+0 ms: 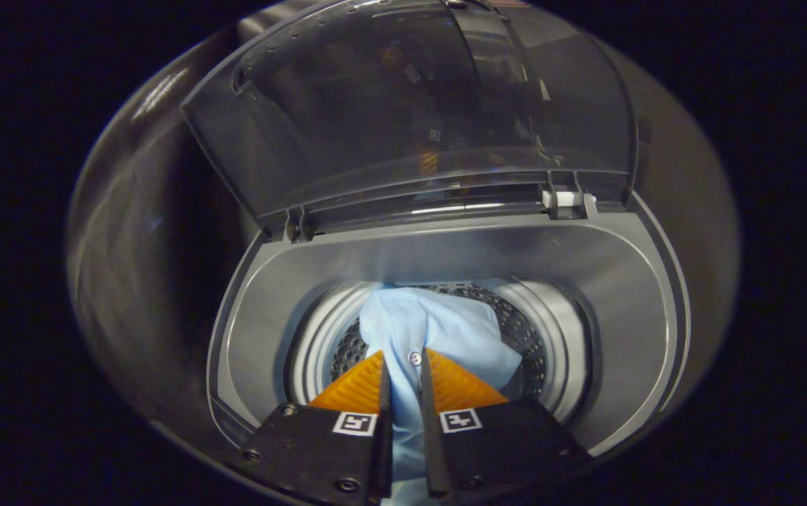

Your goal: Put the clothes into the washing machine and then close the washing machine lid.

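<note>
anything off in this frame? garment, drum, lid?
Nothing stands out. The gripper is shut on the light blue shirt, which hangs into the washing machine drum. The lid stands open, upright behind the opening. No damage or spill shows.

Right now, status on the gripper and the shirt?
Gripper shut on light blue shirt, over the drum. Washing machine lid up. Nothing in the way.
</note>
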The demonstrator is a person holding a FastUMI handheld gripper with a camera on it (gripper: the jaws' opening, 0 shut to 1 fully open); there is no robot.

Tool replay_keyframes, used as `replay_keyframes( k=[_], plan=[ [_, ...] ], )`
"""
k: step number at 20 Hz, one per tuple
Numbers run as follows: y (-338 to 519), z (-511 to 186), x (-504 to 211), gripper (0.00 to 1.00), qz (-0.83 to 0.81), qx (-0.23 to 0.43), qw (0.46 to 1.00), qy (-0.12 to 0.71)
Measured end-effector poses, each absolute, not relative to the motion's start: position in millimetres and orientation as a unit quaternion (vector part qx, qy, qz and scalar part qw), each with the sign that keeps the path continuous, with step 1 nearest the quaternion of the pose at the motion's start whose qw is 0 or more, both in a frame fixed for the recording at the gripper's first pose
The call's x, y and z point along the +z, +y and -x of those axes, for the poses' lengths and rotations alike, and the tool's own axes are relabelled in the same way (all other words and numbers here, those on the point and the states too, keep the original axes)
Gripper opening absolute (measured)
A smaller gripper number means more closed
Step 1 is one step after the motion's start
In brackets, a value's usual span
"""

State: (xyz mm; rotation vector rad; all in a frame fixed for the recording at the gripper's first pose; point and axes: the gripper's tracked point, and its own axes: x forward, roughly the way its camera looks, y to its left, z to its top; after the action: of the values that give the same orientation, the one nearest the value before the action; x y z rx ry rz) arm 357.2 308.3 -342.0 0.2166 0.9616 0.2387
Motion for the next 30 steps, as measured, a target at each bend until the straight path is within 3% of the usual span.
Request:
replay_keyframes(
  k=[2,4,5,9,13,20,30],
  plan=[
    [309,-358,-338,0.33,-0.113,0.112,0.875,0.458],
    [311,-359,-330,0.53,-0.126,0.113,0.877,0.45],
    [311,-357,-326,0.57,-0.13,0.113,0.878,0.446],
    [315,-345,-314,0.95,-0.14,0.12,0.876,0.445],
    [298,-335,-298,0.98,-0.104,0.094,0.885,0.443],
    [297,-325,-242,0.98,-0.079,0.107,0.904,0.407],
    [279,-382,-115,0.98,-0.075,0.054,0.969,0.227]
  ],
)
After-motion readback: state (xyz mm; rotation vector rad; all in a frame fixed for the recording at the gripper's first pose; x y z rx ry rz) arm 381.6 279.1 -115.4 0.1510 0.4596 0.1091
